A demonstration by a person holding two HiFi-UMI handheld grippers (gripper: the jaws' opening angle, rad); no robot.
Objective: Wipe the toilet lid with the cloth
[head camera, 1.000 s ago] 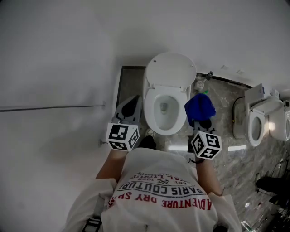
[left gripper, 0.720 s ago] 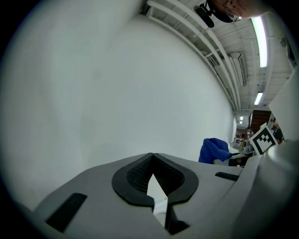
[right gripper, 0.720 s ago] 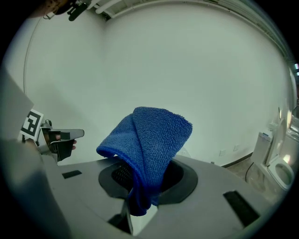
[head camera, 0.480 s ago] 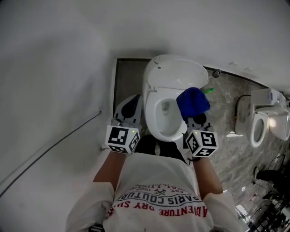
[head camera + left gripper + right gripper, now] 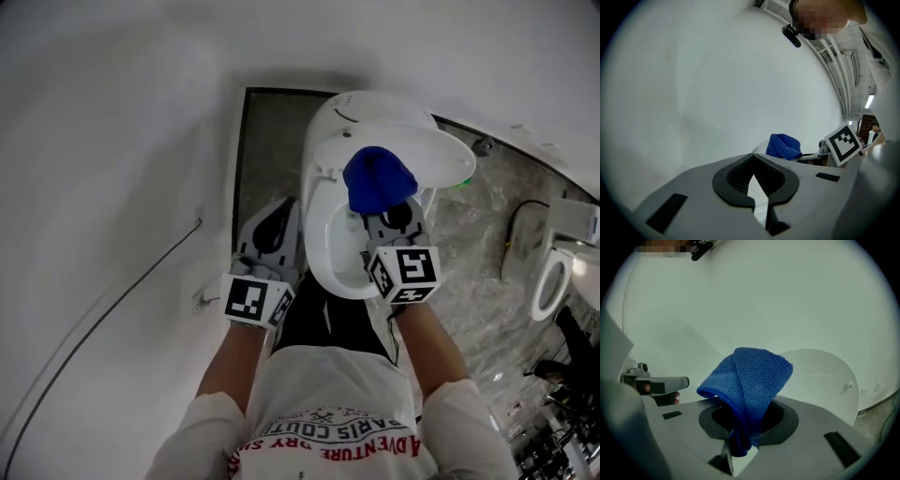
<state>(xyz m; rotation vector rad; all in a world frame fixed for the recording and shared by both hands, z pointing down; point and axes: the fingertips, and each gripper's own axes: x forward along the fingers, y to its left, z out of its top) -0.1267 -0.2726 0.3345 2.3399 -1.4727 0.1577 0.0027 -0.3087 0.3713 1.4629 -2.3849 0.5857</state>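
Right gripper [image 5: 382, 212] clamps blue cloth [image 5: 376, 178] against raised toilet lid [image 5: 433, 150]; left gripper [image 5: 275, 217] closed, empty, beside bowl [image 5: 323, 258].

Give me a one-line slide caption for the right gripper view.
Right gripper clamps a folded blue terry cloth in front of the raised white plastic toilet lid.

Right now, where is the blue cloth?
The blue cloth is clamped in the right gripper, slightly right of centre in the head view. It is held above the toilet bowl, in front of the raised toilet lid.
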